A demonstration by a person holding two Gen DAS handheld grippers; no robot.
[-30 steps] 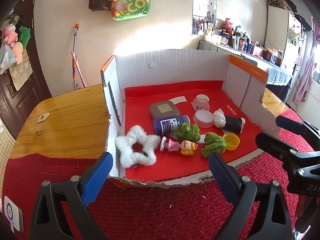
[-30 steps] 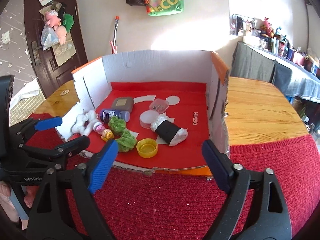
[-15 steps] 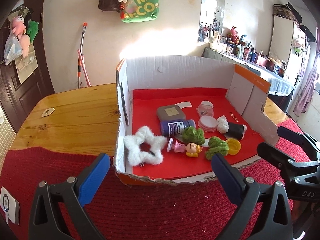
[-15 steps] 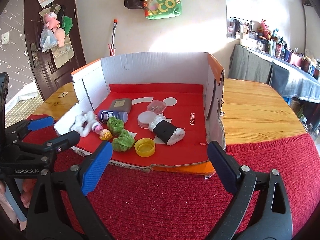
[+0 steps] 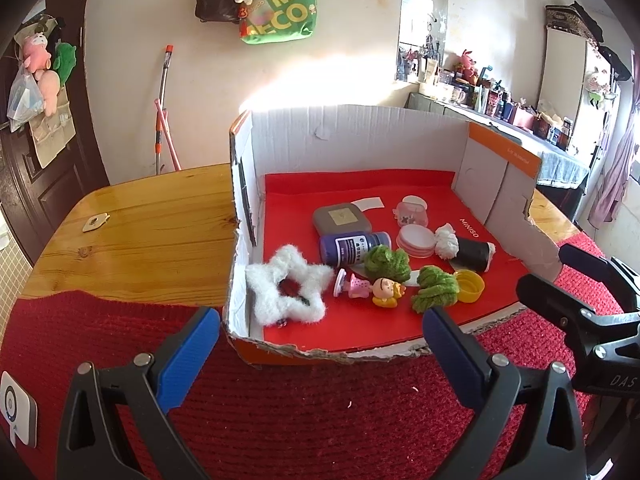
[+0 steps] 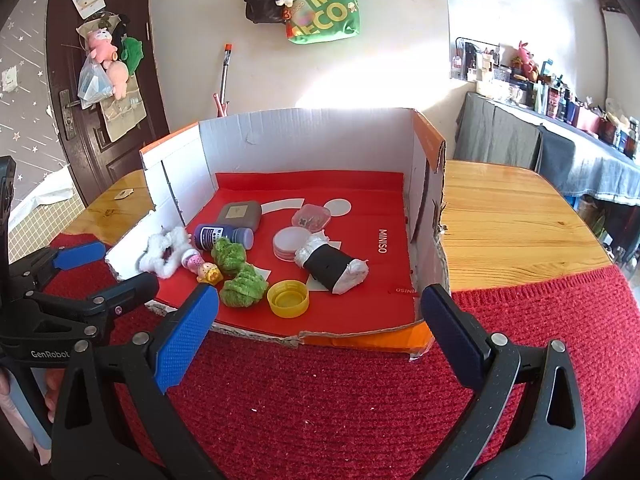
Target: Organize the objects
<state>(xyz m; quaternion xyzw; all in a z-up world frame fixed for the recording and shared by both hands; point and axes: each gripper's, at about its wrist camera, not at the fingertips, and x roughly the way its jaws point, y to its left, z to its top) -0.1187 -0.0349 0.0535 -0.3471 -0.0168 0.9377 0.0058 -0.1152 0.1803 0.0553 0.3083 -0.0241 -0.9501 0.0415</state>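
An open cardboard box (image 5: 352, 140) (image 6: 304, 136) with a red floor holds small things: a white fluffy star (image 5: 286, 290) (image 6: 164, 254), a purple bottle (image 5: 352, 246) (image 6: 222, 237), two green pompoms (image 5: 434, 288) (image 6: 243, 285), a small doll (image 5: 372, 288) (image 6: 202, 268), a yellow cap (image 5: 470, 286) (image 6: 288, 299), a black roll (image 5: 470, 254) (image 6: 332, 266), a grey case (image 5: 340, 220) and a white lid (image 6: 290, 242). My left gripper (image 5: 320, 354) is open and empty in front of the box. My right gripper (image 6: 320, 334) is open and empty, also before the box.
The box stands on a wooden table (image 5: 140, 232) (image 6: 516, 220) with a red knitted mat (image 5: 300, 412) (image 6: 328, 400) along the near side. A wall with hanging bags (image 5: 276, 0) is behind. A cluttered counter (image 6: 560, 120) is at the right.
Both grippers have pulled back from the box and risen a little. They stay open. The things in the box have not moved.
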